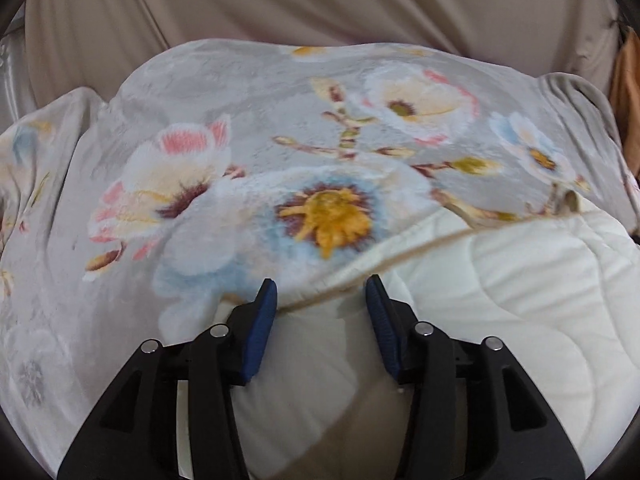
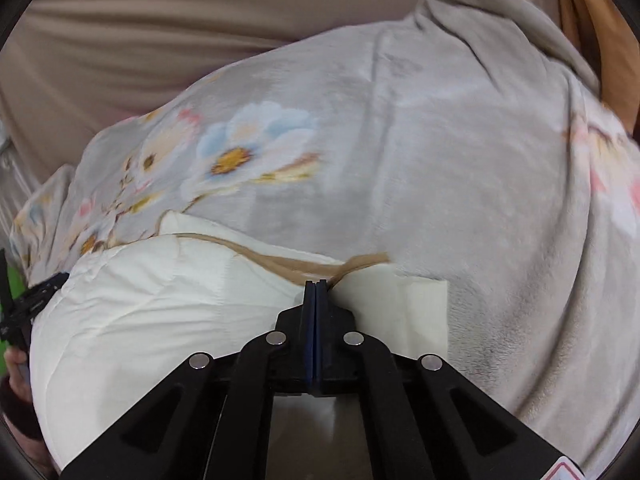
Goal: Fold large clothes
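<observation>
Blanket (image 1: 304, 128) lay floral side up on the bed, white underside turned over near edge; right gripper (image 2: 316, 284) was pressed shut beside the tan hem (image 2: 280, 264), left gripper (image 1: 322, 292) spread, apparently releasing that edge.

Beyond the far edge you have a beige sheet (image 1: 304, 0) lying in soft slanting creases; it fills the far side of both views (image 2: 140, 20). At the far right, an orange-brown cloth (image 1: 628, 92) shows just beside it (image 2: 600, 32). On your near left sits a small green patch (image 2: 14, 284).
</observation>
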The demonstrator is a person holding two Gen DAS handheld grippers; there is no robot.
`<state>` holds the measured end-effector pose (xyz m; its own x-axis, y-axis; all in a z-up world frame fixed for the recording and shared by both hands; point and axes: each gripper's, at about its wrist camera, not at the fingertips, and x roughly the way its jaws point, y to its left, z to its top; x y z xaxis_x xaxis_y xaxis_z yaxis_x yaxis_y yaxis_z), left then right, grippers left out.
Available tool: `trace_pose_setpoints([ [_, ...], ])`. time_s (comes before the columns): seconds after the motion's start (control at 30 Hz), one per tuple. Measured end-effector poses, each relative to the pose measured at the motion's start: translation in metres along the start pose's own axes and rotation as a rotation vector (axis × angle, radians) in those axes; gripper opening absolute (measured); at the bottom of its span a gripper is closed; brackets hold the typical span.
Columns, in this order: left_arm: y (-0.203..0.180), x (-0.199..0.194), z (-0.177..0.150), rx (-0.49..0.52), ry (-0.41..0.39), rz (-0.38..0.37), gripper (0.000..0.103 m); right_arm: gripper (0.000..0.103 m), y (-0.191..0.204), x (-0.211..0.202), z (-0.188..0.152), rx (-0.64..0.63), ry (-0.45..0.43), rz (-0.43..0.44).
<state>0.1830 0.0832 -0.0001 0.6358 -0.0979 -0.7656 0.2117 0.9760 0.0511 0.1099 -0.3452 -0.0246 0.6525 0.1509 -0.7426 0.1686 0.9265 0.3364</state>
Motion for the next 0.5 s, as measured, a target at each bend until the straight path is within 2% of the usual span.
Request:
trace_pose_setpoints([
  [0.13, 0.007, 0.009, 0.005, -0.047, 0.015, 0.011, 0.06, 0.0, 0.001, 0.006, 0.001, -0.01, 0.015, -0.011],
  [0.23, 0.005, 0.004, 0.003, -0.046, 0.007, 0.028, 0.06, 0.0, 0.006, 0.005, 0.001, -0.03, 0.01, -0.038],
  [0.3, 0.002, -0.006, 0.001, -0.034, -0.011, 0.078, 0.06, 0.0, 0.012, -0.005, 0.0, -0.032, -0.019, -0.075],
  [0.33, 0.001, -0.014, -0.001, -0.033, -0.026, 0.106, 0.06, 0.006, 0.017, -0.015, 0.001, -0.039, -0.053, -0.111],
  [0.37, 0.001, -0.023, -0.003, -0.035, -0.041, 0.132, 0.066, 0.016, 0.025, -0.029, -0.001, -0.055, -0.106, -0.131],
  [0.4, 0.001, -0.033, -0.006, -0.044, -0.053, 0.153, 0.068, 0.016, 0.041, -0.048, -0.006, -0.089, -0.166, -0.112],
  [0.5, 0.004, -0.055, -0.012, -0.08, -0.055, 0.128, 0.068, 0.016, 0.094, -0.076, -0.018, -0.189, -0.207, -0.003],
])
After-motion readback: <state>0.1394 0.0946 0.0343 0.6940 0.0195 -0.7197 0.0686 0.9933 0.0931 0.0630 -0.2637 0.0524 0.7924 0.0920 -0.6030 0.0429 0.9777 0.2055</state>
